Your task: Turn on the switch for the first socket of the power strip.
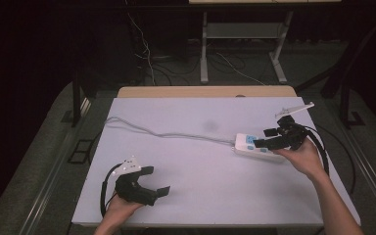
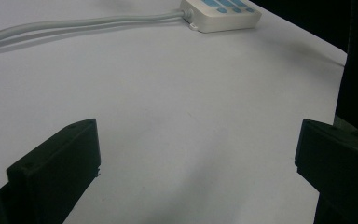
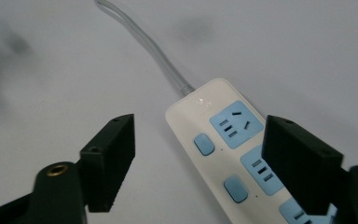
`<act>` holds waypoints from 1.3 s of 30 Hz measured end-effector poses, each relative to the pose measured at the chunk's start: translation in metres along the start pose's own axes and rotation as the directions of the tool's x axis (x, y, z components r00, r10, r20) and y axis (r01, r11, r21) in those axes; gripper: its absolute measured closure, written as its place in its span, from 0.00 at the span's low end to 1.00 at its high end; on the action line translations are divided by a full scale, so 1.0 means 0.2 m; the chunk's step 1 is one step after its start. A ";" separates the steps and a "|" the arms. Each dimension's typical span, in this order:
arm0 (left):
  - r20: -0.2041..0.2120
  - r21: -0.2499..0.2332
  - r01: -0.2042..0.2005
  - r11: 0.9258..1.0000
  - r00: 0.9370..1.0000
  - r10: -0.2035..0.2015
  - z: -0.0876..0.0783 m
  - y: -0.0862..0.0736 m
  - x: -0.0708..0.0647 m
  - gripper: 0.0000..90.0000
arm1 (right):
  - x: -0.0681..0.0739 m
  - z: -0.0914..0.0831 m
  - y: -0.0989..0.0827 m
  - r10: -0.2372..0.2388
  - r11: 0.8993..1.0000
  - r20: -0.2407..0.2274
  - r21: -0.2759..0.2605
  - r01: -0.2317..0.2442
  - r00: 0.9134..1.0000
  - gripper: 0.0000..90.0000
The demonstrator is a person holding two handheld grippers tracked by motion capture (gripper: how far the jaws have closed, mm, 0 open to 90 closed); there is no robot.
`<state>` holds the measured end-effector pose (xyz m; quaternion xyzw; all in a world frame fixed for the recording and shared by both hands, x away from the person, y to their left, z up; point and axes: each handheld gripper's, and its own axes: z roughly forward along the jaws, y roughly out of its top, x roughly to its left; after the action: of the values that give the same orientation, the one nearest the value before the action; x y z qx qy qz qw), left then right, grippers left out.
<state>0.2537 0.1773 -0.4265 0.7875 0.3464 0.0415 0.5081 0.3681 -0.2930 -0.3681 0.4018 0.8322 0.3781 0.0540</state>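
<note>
High view: right claw (image 1: 272,137) hangs wide over the power strip (image 1: 248,144), whose long axis runs between its jaws; left claw (image 1: 157,180), also wide, sits well apart

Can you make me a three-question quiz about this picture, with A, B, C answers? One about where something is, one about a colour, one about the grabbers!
1. Where is the power strip?
A. by the right gripper
B. by the left gripper
C. on the floor

2. What colour are its sockets and buttons?
A. red
B. blue
C. green

3. How are the right gripper's jaws?
A. shut on the cord
B. shut on nothing
C. open

Answers: 1 A, it lies on the table under that gripper. 2 B, the right gripper view shows blue pads on white. 3 C, the jaws stand apart over the strip.
</note>
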 end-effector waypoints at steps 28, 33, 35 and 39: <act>0.001 0.006 -0.001 1.000 1.000 0.001 0.01 0.00 0.01 0.00 | -0.03 0.18 0.01 0.005 0.999 -0.103 0.044 0.000 0.995 0.99; 0.001 0.007 -0.005 1.000 1.000 0.005 0.00 0.00 0.01 0.00 | -0.03 0.22 0.00 -0.005 0.998 -0.074 0.063 0.010 0.997 0.99; 0.001 0.007 -0.003 1.000 1.000 0.003 0.00 0.00 0.01 0.00 | -0.03 0.22 0.00 -0.020 0.997 -0.055 0.068 0.024 0.998 0.99; 0.000 0.007 -0.003 1.000 1.000 0.003 0.00 0.00 0.01 0.00 | -0.03 0.24 0.00 -0.022 0.996 -0.044 0.084 0.026 0.999 0.99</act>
<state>0.2554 0.1779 -0.4275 0.7899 0.3452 0.0411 0.5051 0.3912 -0.2692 -0.4045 0.3857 0.8532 0.3504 0.0237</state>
